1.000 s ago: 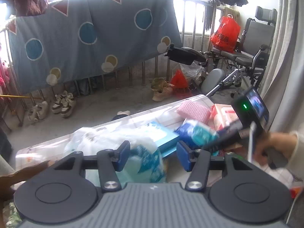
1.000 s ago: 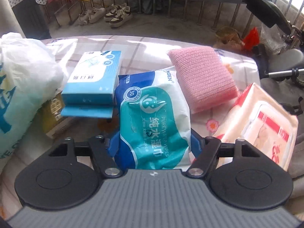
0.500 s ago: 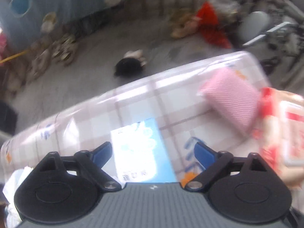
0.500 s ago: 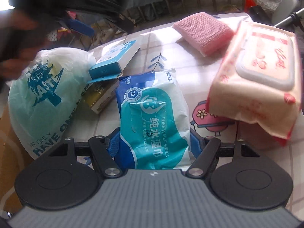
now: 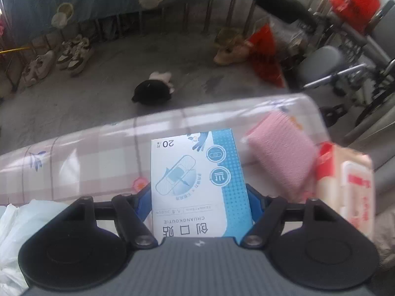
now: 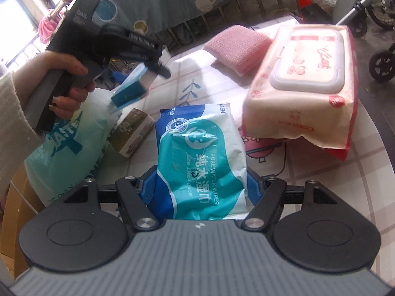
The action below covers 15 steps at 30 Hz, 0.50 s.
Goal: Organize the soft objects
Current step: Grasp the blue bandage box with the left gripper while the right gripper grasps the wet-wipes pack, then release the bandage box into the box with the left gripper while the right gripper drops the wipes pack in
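L gripper (image 5: 198, 197) just closing, clamped on plaster box (image 5: 197, 180); R gripper (image 6: 201, 192) gripping wipes pack (image 6: 201, 162); pink sponge (image 5: 281, 162) to right.

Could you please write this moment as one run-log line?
left gripper: jaws just closing around bandage box | right gripper: shut on blue wipes pack | pink wipes pack: on table

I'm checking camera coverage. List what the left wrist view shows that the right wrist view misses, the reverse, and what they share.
Left wrist only: the printed face of the plaster box between the left gripper fingers, and sneakers on the floor.
Right wrist only: the blue wipes pack between the right gripper fingers, and a small green-gold box.
Both: pink sponge, pink wipes pack, plastic bag.
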Tool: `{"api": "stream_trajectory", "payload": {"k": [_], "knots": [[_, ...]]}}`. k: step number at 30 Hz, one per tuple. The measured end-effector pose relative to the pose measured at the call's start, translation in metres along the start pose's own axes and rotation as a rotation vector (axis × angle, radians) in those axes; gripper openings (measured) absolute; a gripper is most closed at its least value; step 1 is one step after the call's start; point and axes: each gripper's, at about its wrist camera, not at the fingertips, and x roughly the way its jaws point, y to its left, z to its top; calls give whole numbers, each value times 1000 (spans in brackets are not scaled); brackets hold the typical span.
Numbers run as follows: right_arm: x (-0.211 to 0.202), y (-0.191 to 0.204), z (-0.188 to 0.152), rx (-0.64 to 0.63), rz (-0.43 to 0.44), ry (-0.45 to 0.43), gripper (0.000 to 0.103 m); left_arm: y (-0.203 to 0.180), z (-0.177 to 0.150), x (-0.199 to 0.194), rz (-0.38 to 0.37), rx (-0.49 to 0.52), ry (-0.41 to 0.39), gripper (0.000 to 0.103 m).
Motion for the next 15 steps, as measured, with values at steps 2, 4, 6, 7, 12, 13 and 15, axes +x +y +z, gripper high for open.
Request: {"api": "stream_trajectory", "payload": {"k": [2, 4, 6, 7, 12, 13, 15], "knots": [[-11, 8, -1, -4, 5, -12, 69, -9, -6, -37, -76, 7, -62, 75], [-24, 16, 0, 4, 41, -25, 69, -13, -24, -84, -127, 59, -119, 75], [-44, 27, 0, 10, 79, -44, 69, -10, -51, -133, -133, 115, -149, 75], [-53, 34, 0, -7, 95, -46, 69, -4, -65, -155, -134, 138, -179, 75], [-87, 79, -5, -44, 259, 22, 69, 51, -135, -257, -28, 159, -305, 75], [-90, 90, -8, -50, 287, 29, 69, 67, -150, -273, 8, 135, -323, 75], [-95, 115, -14, -82, 327, 32, 69, 96, -180, -293, 105, 129, -326, 75]]}}
